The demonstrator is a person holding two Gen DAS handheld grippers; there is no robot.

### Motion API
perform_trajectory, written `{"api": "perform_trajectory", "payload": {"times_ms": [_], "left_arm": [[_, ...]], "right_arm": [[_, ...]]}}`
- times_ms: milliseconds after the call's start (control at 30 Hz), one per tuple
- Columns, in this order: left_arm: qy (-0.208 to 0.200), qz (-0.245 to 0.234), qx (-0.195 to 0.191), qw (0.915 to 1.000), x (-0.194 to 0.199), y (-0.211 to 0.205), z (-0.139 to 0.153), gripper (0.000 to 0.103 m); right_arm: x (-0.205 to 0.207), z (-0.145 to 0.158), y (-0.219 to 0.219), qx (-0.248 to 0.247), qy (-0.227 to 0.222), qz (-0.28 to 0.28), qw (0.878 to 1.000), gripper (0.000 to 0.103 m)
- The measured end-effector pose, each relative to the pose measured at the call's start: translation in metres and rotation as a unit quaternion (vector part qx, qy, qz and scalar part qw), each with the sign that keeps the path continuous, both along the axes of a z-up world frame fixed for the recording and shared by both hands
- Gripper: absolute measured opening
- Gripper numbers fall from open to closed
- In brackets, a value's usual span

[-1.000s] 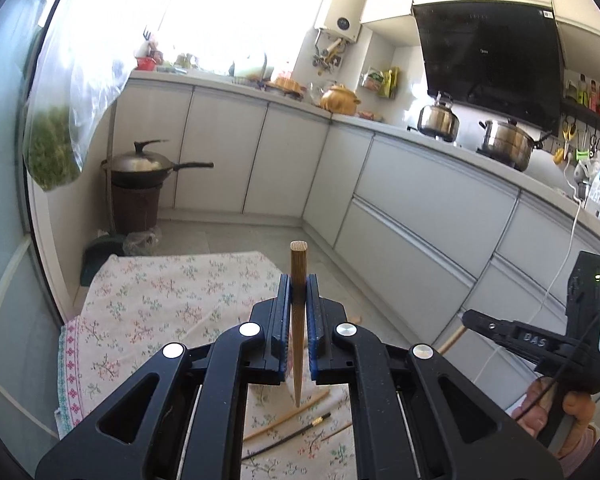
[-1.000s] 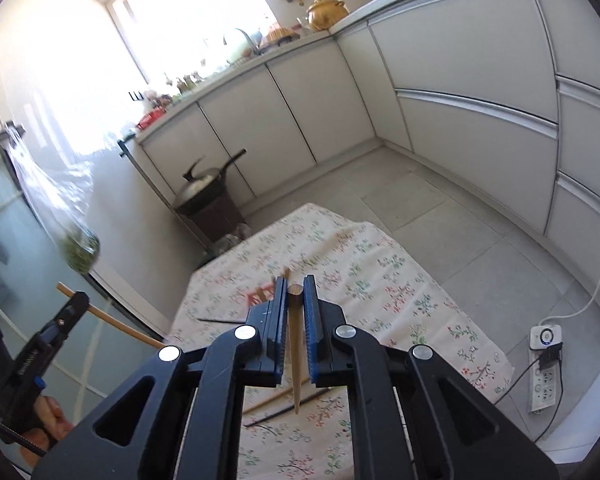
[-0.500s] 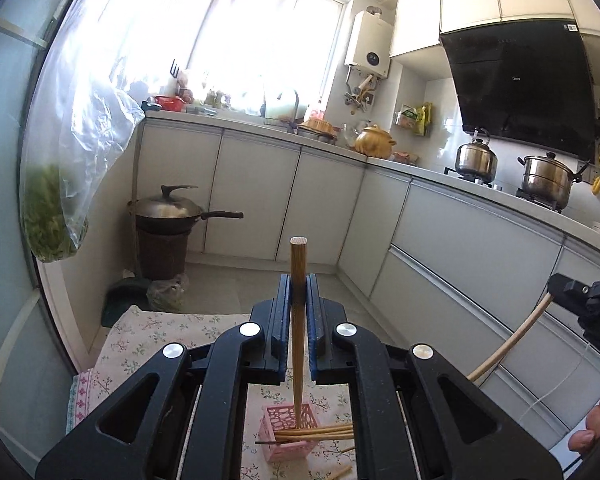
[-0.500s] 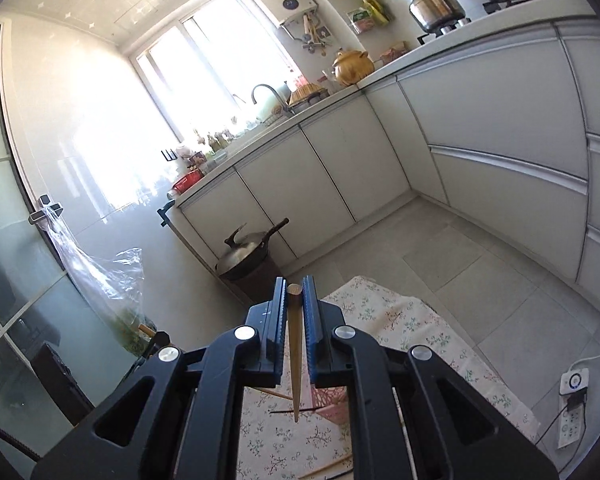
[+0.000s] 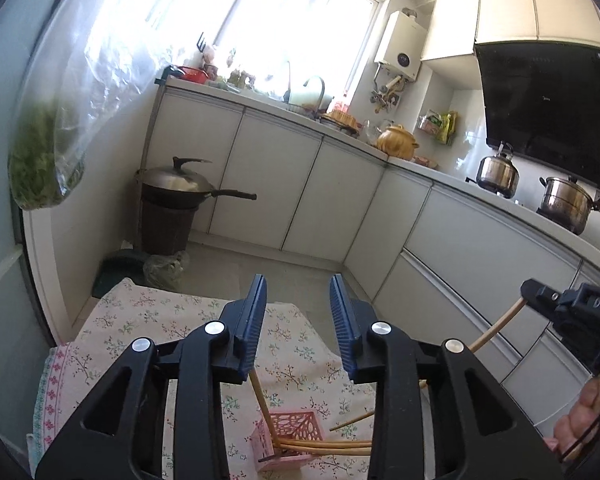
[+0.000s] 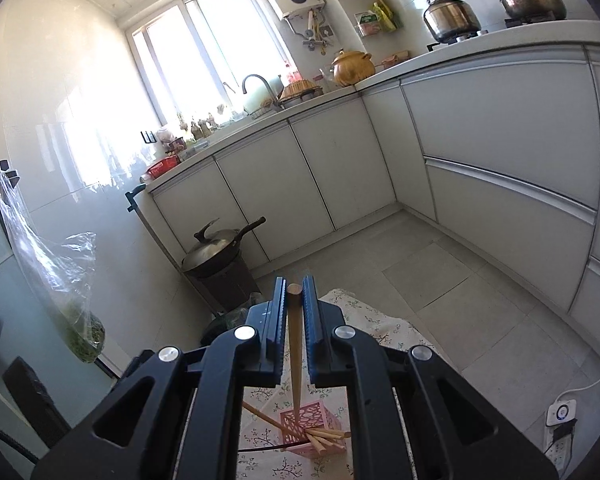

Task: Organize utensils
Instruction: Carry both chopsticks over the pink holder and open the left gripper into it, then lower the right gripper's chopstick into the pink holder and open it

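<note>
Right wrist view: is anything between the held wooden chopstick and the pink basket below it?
Nothing visible. The wooden chopstick, clamped in the right gripper, points down at the pink lattice basket; other chopsticks lie in the basket beside its tip.

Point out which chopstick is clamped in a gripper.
The chopstick standing upright between the right gripper's shut fingers, tip over the pink basket. The others lie loose in the basket.

One pink holder (image 6: 307, 426), two steel pots (image 5: 563, 204), one wok (image 5: 180, 184), two grippers (image 5: 298, 316)
</note>
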State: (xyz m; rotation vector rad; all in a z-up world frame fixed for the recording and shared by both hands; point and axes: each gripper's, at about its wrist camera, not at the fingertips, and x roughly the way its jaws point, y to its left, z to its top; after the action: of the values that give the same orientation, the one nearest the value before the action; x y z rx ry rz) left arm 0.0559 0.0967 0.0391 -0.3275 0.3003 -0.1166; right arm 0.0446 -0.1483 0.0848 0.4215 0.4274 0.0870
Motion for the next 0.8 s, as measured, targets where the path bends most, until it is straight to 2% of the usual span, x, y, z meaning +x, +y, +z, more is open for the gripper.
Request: {"api": "perform_trajectory", "payload": {"times_ms": [167, 333, 500, 800], "left_arm": [[-0.008, 0.011, -0.004, 0.9999, -0.008, 0.009, 0.01, 0.043], [0.0, 0.008, 0.0, 1.0, -0.007, 0.01, 0.008, 0.044], [0.013, 0.012, 0.023, 0.9996, -0.002, 0.004, 0.004, 0.046], [0.007, 0.011, 0.047, 0.9988, -0.011, -0.008, 0.01, 0.052]], "right_arm": [[0.01, -0.005, 0.017, -0.017, 0.005, 0.002, 1.0, 0.008], [0.021, -0.014, 0.034, -0.037, 0.004, -0.001, 0.999, 0.008], [0.036, -0.033, 0.053, -0.044, 0.023, 0.019, 0.999, 0.011], [0.016, -0.025, 0.053, -0.065, 0.017, 0.021, 0.998, 0.011]]}}
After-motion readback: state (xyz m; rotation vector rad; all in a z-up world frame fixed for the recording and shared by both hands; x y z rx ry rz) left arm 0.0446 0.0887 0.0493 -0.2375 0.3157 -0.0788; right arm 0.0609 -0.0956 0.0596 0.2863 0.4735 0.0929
